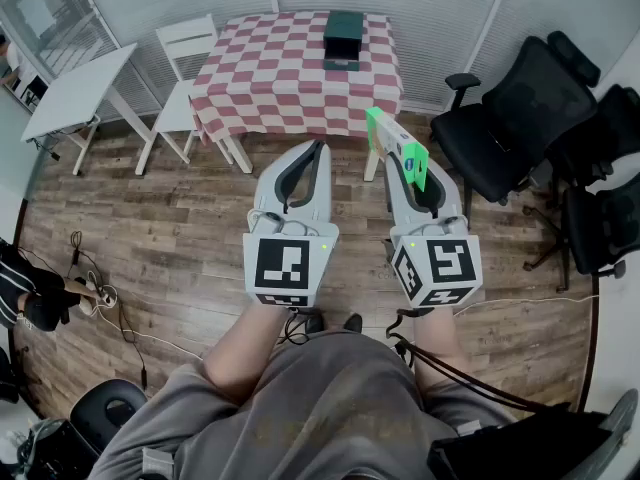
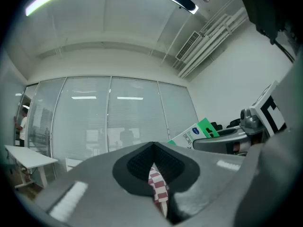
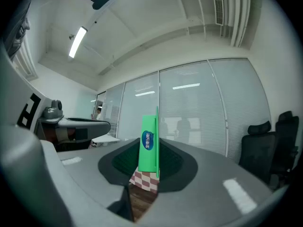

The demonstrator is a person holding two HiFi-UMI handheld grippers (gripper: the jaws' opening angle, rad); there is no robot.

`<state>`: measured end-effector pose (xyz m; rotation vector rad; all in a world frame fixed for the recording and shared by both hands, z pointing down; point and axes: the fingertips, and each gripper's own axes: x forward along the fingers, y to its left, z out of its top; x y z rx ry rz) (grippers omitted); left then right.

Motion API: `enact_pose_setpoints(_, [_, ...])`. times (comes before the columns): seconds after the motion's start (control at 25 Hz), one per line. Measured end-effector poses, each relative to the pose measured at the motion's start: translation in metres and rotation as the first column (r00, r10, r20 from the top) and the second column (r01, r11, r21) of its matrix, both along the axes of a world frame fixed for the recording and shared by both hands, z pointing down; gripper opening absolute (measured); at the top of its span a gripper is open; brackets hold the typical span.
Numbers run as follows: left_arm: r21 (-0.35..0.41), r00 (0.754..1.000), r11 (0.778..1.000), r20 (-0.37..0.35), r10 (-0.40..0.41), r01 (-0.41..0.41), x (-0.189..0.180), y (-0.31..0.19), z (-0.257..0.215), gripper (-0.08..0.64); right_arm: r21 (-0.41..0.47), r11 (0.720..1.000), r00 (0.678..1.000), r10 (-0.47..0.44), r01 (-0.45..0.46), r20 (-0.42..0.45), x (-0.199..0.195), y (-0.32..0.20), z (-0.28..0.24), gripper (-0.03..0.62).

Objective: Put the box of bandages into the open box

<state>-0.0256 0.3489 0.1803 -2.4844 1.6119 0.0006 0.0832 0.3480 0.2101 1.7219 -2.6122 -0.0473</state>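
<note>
The bandage box (image 1: 381,128), green and white, sticks out forward from my right gripper (image 1: 403,168), whose jaws are shut on it. In the right gripper view the box (image 3: 148,143) stands on edge between the pads of that gripper (image 3: 150,167). My left gripper (image 1: 319,149) is level beside it, its tips together with nothing in them. From the left gripper view (image 2: 154,167) the held box (image 2: 196,131) shows to the right. The open dark green box (image 1: 343,38) sits on the far side of a red-checked table (image 1: 290,78) ahead, well beyond both grippers.
A white chair (image 1: 184,73) stands left of the checked table, and a white table (image 1: 72,93) is further left. Black office chairs (image 1: 525,118) crowd the right side. Cables (image 1: 100,296) lie on the wooden floor at the left, near a person's dark sleeve (image 1: 28,288).
</note>
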Motion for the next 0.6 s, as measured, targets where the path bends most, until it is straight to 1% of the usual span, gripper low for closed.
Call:
enact_pose_setpoints(0.48, [-0.006, 1.0, 1.0, 0.018, -0.001, 0.001, 0.019, -0.006, 0.003, 0.0, -0.006, 1.0, 1.0, 0.0, 0.0, 0.012, 0.018, -0.004, 0.006, 0.115])
enact_pose_setpoints(0.6, [-0.01, 1.0, 1.0, 0.026, -0.001, 0.001, 0.026, -0.008, 0.007, 0.0, -0.003, 1.0, 0.999, 0.004, -0.004, 0.037, 0.027, -0.006, 0.008, 0.115])
